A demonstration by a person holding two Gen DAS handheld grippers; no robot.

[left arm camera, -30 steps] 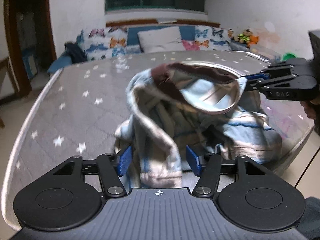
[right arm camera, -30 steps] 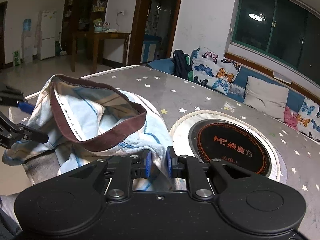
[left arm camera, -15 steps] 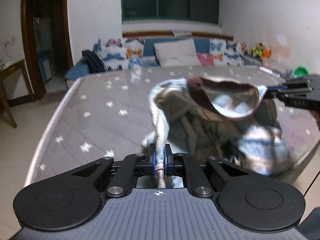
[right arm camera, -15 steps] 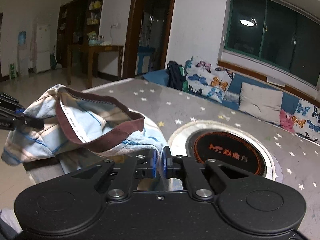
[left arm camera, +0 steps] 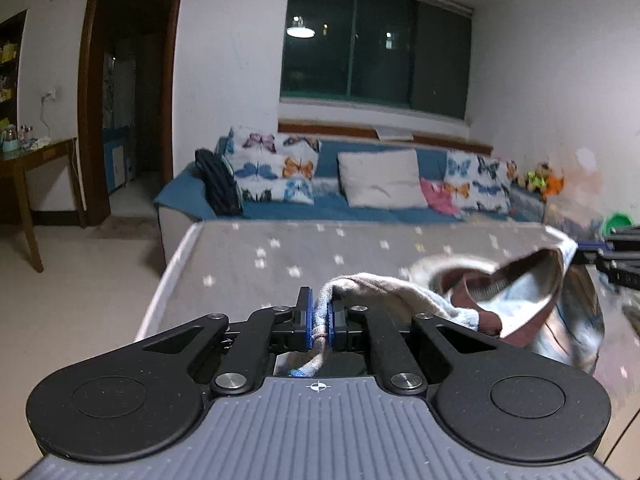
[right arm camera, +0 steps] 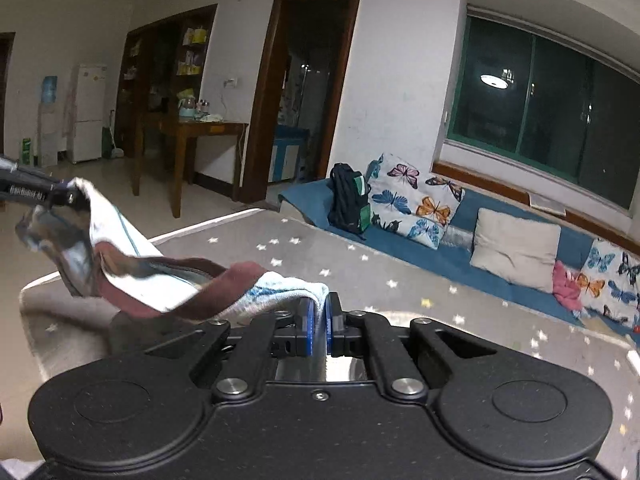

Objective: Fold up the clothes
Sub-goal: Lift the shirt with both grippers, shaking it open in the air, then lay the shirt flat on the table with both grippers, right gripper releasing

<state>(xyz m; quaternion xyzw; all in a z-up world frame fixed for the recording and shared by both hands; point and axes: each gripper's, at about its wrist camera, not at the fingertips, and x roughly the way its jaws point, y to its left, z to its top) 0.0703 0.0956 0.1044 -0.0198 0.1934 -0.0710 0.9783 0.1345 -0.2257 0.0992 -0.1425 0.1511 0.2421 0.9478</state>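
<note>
A light blue striped garment with a dark brown waistband (left arm camera: 516, 300) hangs in the air above the grey star-patterned table (left arm camera: 280, 256), stretched between both grippers. My left gripper (left arm camera: 319, 322) is shut on one edge of the waistband end. My right gripper (right arm camera: 316, 320) is shut on the opposite edge of the garment (right arm camera: 168, 280). In the right wrist view the left gripper (right arm camera: 60, 196) shows at the far left holding the cloth up. In the left wrist view the right gripper (left arm camera: 600, 256) shows at the right edge. The garment's lower part is blurred.
A blue sofa (left arm camera: 320, 204) with butterfly pillows and a black backpack (right arm camera: 348, 204) stands behind the table. A wooden side table (right arm camera: 192, 140) and a doorway are at the left. The table's left edge (left arm camera: 160, 288) drops to a tiled floor.
Both grippers have risen and lifted the garment off the table. The left gripper, open a second ago, closed on the cloth. The waistband is stretched wider between them.
</note>
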